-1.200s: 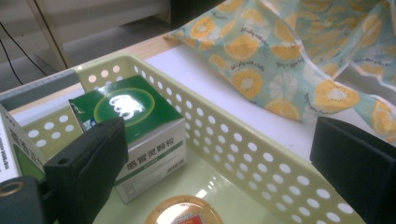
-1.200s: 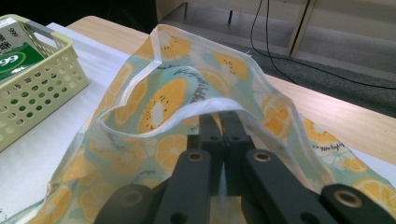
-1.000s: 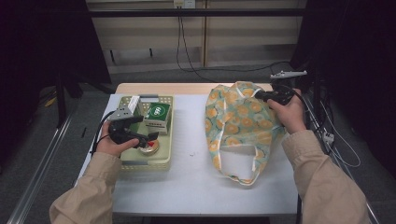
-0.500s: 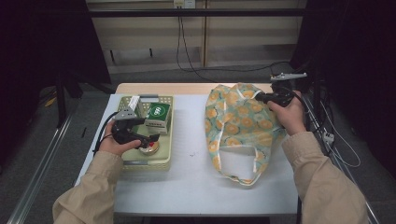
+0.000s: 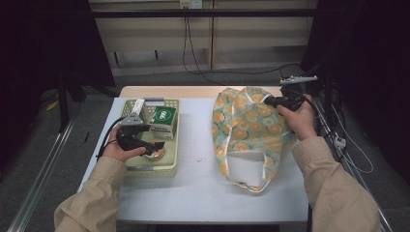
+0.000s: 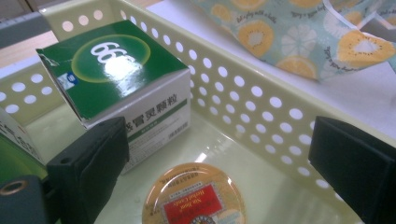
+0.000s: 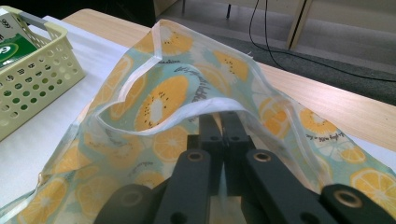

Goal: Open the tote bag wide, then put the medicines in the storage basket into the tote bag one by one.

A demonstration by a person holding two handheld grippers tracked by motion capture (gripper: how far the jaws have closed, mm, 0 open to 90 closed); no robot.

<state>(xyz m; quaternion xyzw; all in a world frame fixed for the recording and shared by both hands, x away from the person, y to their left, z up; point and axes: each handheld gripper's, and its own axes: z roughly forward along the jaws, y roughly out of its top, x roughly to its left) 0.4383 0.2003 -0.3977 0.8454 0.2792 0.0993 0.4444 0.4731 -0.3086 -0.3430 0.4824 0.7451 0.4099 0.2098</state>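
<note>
The pale yellow perforated plastic basket (image 5: 170, 166) sits on the white-covered table (image 5: 203, 188) and serves as the landmark here. Inside it, toward its far end, lies a green-and-white cardboard box (image 5: 163, 121) printed with large white numerals; nearer the person, on the basket floor, lies a round orange-lidded tin with a red label (image 6: 195, 200), its lower edge cut off in the left gripper view and mostly covered by the hand in the high view. The left gripper (image 6: 224, 168) hangs inside the basket just above that tin, jaws spread wide with the tin between them and neither pad touching it. At the left edge of that view a further white carton is cut off, too little of it visible to read.

Well to the right of the basket lies the soft teal fabric tote bag printed with orange and kiwi slices (image 5: 251, 130), its looped handle trailing toward the person. The right gripper (image 7: 223, 128) is clamped on the bag's white-trimmed far rim, jaws pressed together; the fabric drapes over the tips and hides them. The bag's inside cannot be made out.
</note>
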